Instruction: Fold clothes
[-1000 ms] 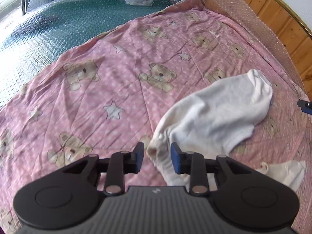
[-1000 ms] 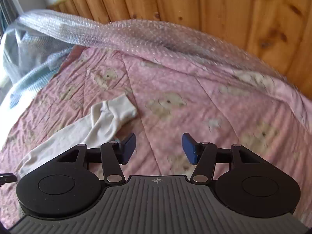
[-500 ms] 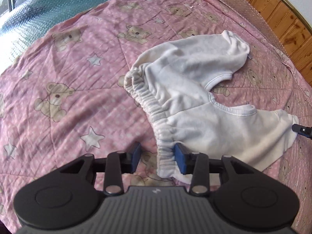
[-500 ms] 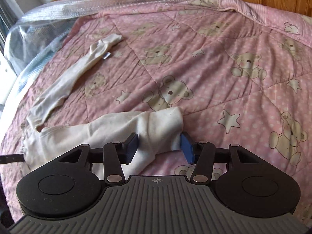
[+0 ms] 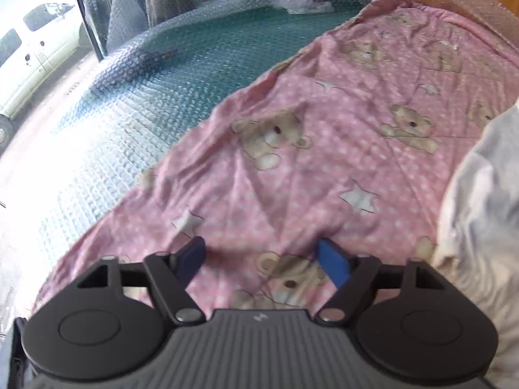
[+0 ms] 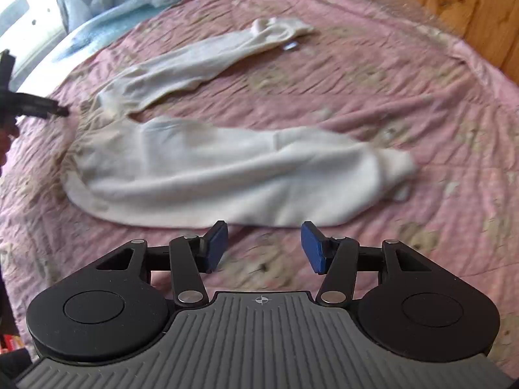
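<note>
A pair of white baby trousers [image 6: 207, 171] lies spread flat on the pink teddy-bear quilt [image 6: 373, 74], waistband at the left, both legs running to the right. My right gripper [image 6: 264, 248] is open just in front of the near leg, with nothing between its fingers. In the right wrist view the tip of my left gripper [image 6: 42, 110] shows at the far left beside the waistband. In the left wrist view my left gripper [image 5: 264, 261] is open over bare quilt [image 5: 324, 162]; the white trousers [image 5: 480, 227] lie to its right.
Bubble wrap [image 5: 162, 74] covers the green bed surface beyond the quilt's left edge. A wooden panel wall [image 6: 470, 3] runs behind the bed. A window with a white vehicle [image 5: 29, 52] outside is at the far left.
Both grippers have let go of the trousers and opened wide. The left one swung left off the waistband; the right one backed off the leg end. The trousers now lie flat.
</note>
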`<state>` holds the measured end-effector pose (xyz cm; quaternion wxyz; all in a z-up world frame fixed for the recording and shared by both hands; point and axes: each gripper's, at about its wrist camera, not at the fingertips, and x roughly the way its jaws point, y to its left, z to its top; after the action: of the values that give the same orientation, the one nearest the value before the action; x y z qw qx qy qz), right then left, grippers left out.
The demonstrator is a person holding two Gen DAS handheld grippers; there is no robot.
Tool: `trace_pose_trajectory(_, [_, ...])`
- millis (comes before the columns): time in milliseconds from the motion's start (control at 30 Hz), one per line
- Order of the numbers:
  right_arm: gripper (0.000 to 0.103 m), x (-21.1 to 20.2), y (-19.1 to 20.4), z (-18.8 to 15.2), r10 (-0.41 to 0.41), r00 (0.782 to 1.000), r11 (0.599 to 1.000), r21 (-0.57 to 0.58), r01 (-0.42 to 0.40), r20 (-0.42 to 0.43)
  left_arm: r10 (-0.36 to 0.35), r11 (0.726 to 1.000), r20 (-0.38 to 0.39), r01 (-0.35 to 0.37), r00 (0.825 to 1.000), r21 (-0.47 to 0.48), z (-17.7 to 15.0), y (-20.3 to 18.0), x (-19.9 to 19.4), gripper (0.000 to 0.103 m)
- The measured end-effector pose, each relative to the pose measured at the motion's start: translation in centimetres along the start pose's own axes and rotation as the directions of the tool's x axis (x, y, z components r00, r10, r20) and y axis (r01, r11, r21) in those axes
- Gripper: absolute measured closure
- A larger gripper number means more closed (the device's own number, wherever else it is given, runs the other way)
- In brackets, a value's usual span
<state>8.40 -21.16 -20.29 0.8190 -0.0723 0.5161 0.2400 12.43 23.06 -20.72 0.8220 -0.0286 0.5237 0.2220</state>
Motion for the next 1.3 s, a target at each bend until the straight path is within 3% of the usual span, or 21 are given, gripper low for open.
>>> trace_pose_trajectory(33, [0.049,0.9,1.3,-0.3,0.017,1.0,1.0,-0.011,-0.017,-0.016,-0.01,1.0,-0.005,0.01,1.0,-0.011,0.2,0.7,0.5,0.0])
trace_pose_trajectory(133, [0.034,2.9,6.2,-0.9,-0.05,0.999,0.995,-0.091,0.049,-0.001,-0.052,0.999,0.002,0.052,0.999,-0.004,0.7,2.1,1.5,0.0])
trace_pose_trajectory(300, [0.034,3.7,9.8,0.0,-0.128,0.992,0.985,-0.119,0.127,0.003,-0.087,0.995,0.021,0.086,0.996,0.053,1.6,3.2,2.3,0.0])
trace_pose_trajectory(400, [0.046,2.7,9.0,-0.1,-0.188,0.981,0.981,-0.064,0.184,-0.046,-0.11,0.99,0.025,0.108,0.994,0.09,2.1,3.7,2.9,0.0])
trace_pose_trajectory(467, [0.066,1.3,9.6,-0.4,-0.229,0.973,0.972,-0.041,0.229,0.007,-0.112,0.989,0.029,0.108,0.993,0.099,2.4,4.2,3.1,0.0])
trace_pose_trajectory(567, [0.065,0.6,12.3,0.1,-0.121,0.99,0.99,-0.066,0.126,0.077,-0.063,0.996,0.038,0.06,0.997,0.073,3.2,5.7,3.9,0.0])
trace_pose_trajectory(633, [0.067,3.3,15.6,0.5,-0.053,0.999,0.988,-0.146,0.054,0.011,-0.091,0.995,0.023,0.09,0.996,0.051,3.9,6.9,4.6,0.0])
trace_pose_trajectory(733, [0.062,6.2,19.7,1.2,-0.071,0.997,0.976,-0.207,0.07,0.005,-0.079,0.991,0.032,0.075,0.996,0.107,4.6,6.9,4.8,0.0])
trace_pose_trajectory(800, [0.062,6.8,20.5,2.4,-0.046,0.999,0.98,-0.192,0.045,-0.001,-0.089,0.99,0.03,0.085,0.996,0.11,5.0,7.3,5.2,0.0])
trace_pose_trajectory(900, [0.06,7.5,21.3,3.2,-0.038,0.999,0.964,-0.262,0.035,-0.007,-0.068,0.993,0.022,0.065,0.997,0.1,5.4,7.5,5.2,0.0])
trace_pose_trajectory(967, [0.06,6.8,19.8,2.9,0.024,0.999,0.972,-0.234,-0.034,-0.045,-0.055,0.995,0.012,0.054,0.998,0.081,5.4,7.5,4.9,0.004])
trace_pose_trajectory(1000, [0.062,6.1,18.7,2.7,0.061,0.996,0.977,-0.201,-0.072,-0.061,-0.052,0.997,0.003,0.052,0.999,0.06,5.2,7.4,4.3,0.011])
trace_pose_trajectory(1033, [0.064,4.8,17.1,2.3,0.078,0.996,0.985,-0.151,-0.084,-0.047,-0.066,0.997,-0.004,0.066,0.998,0.037,4.7,7.2,3.3,0.027])
trace_pose_trajectory(1067, [0.064,3.1,15.3,1.7,0.076,0.997,0.993,-0.095,-0.076,-0.009,-0.087,0.996,-0.01,0.087,0.996,0.012,4.0,6.9,2.0,0.031])
trace_pose_trajectory(1133, [0.06,-0.1,10.4,0.5,0.025,0.998,0.998,0.055,-0.029,0.06,-0.142,0.988,0.009,0.141,0.99,0.067,1.7,4.3,-0.2,0.03])
trace_pose_trajectory(1200, [0.057,-2.1,4.1,-0.5,-0.06,0.993,0.969,0.246,0.034,0.098,-0.2,0.971,0.029,0.194,0.979,0.142,-0.7,1.3,-2.4,0.026])
trace_pose_trajectory(1300, [0.052,-2.4,-4.9,-1.5,-0.164,0.982,0.875,0.473,0.098,0.099,-0.287,0.93,0.05,0.266,0.957,0.254,-4.4,-3.1,-5.6,0.026])
